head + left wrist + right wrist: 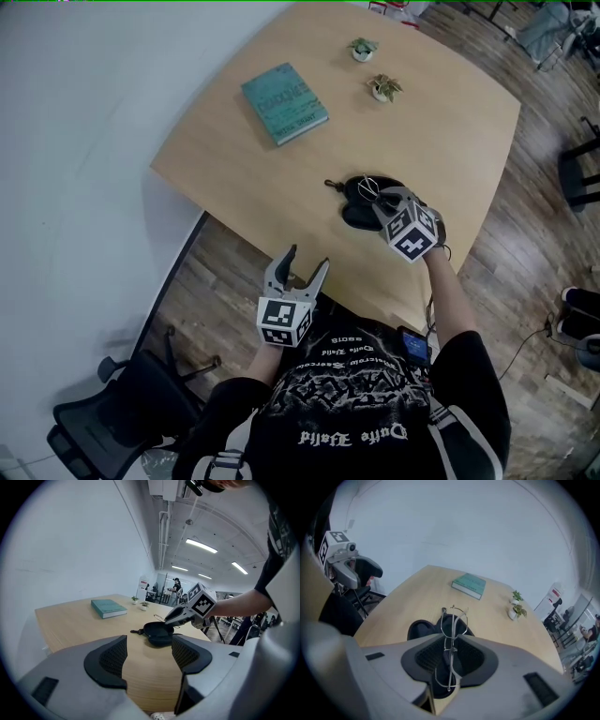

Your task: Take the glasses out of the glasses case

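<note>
Glasses between near-shut right gripper jaws

No wording can be read with certainty. The teal book, lying near the tabletop's left edge, has a title on its cover that is too small to make out. The person's black shirt bears rows of ornate white lettering, seen upside down and not legible. A red-and-white sign beyond the tabletop's far corner is blurred.
</note>
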Demonstrator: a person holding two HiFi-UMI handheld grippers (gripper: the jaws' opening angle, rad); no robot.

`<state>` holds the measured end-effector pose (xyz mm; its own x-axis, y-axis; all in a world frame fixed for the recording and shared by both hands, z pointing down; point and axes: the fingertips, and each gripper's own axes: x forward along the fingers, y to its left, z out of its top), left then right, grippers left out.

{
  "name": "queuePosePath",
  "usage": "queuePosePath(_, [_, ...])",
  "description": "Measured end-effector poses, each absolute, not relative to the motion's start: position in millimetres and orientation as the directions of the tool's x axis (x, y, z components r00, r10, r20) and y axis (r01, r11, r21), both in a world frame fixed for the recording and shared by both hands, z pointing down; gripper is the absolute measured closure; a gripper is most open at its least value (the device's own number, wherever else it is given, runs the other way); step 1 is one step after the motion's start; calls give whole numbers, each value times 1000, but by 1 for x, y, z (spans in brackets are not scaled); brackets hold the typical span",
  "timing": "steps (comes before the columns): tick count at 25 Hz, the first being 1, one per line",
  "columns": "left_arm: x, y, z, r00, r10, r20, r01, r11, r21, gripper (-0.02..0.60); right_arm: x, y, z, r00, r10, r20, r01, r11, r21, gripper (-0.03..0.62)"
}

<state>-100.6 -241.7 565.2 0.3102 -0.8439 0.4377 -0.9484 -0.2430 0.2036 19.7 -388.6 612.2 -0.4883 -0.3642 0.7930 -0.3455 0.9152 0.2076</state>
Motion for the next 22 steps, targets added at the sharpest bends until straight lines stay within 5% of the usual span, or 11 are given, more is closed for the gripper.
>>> queuePosePath(22, [-82,-248,533,436,-835,334,-898,-383,215,278,38,-355,490,-565,-647,513,-657,728,194,502])
